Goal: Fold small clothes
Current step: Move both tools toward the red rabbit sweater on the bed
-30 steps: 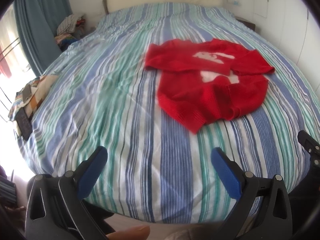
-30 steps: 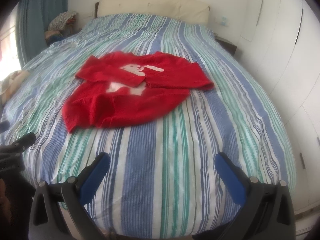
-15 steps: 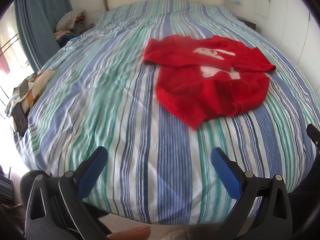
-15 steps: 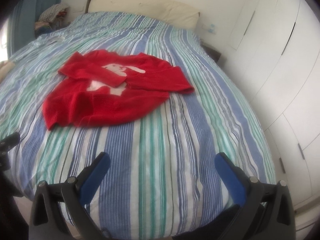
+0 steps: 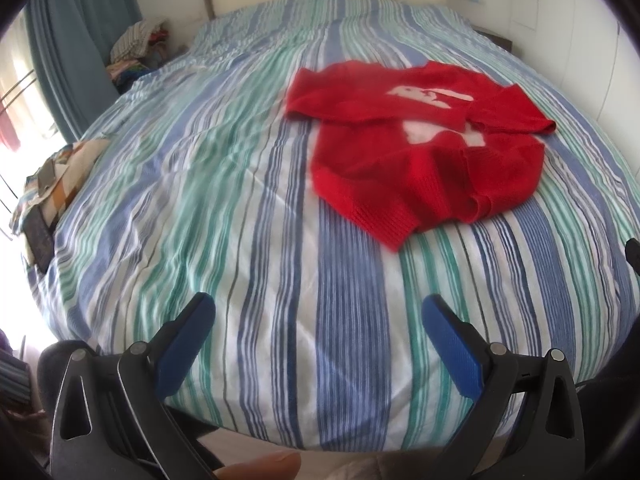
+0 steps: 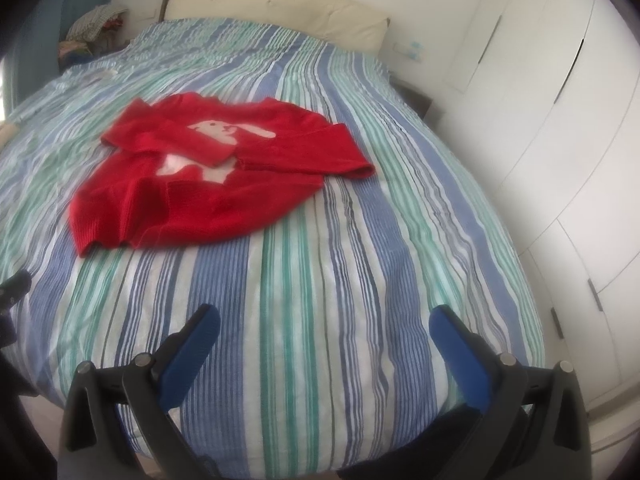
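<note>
A small red knit sweater (image 5: 420, 152) with a white animal figure lies on the striped bedspread (image 5: 224, 184), both sleeves folded across its chest. In the right wrist view the red sweater (image 6: 208, 184) sits left of centre. My left gripper (image 5: 318, 316) hovers open over the near edge of the bed, well short of the sweater's hem and to its left. My right gripper (image 6: 324, 318) is open too, above the near edge and to the right of the sweater, with nothing between its blue pads.
A cream headboard (image 6: 280, 8) backs the bed. White wardrobe doors (image 6: 560, 128) line the right side. A pile of clothes (image 5: 136, 40) and a blue curtain (image 5: 76, 40) stand at the far left; patterned cloth (image 5: 52, 184) lies at the left edge of the bed.
Both grippers have shifted a little nearer over the bed's foot; the right view has swung to the right, so the sweater sits further left. The sweater itself has not moved.
</note>
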